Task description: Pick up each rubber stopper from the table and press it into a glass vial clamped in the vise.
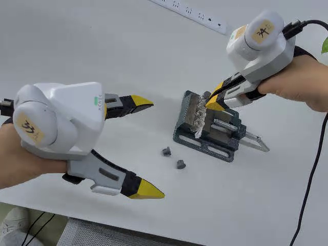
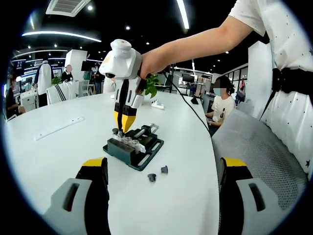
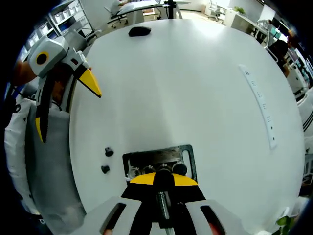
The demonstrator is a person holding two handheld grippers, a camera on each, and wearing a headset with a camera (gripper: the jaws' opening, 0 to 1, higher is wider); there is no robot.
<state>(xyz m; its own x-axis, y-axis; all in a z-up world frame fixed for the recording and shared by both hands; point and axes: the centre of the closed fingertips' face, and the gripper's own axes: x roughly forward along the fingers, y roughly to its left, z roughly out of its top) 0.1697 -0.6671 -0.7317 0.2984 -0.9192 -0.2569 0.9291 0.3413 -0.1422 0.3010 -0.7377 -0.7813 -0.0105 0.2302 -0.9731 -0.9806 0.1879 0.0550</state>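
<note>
A dark vise (image 1: 205, 146) stands on the white table (image 1: 102, 46) with a row of glass vials (image 1: 196, 114) clamped in its jaws. My right gripper (image 1: 209, 101) hangs over the row's far end, shut on a grey rubber stopper (image 1: 206, 95). The right gripper view has that stopper (image 3: 164, 175) between the yellow tips, just above the vials (image 3: 141, 171). Two loose stoppers (image 1: 166, 151) (image 1: 180, 164) lie in front of the vise. My left gripper (image 1: 146, 147) is wide open, level with them, at the left; nothing is between its jaws.
A white power strip (image 1: 189, 10) lies at the far table edge. A black cable (image 1: 312, 174) trails down the right side. The vise's screw handle (image 1: 253, 138) sticks out to the right. The left gripper view has a seated person (image 2: 222, 105) beyond the table.
</note>
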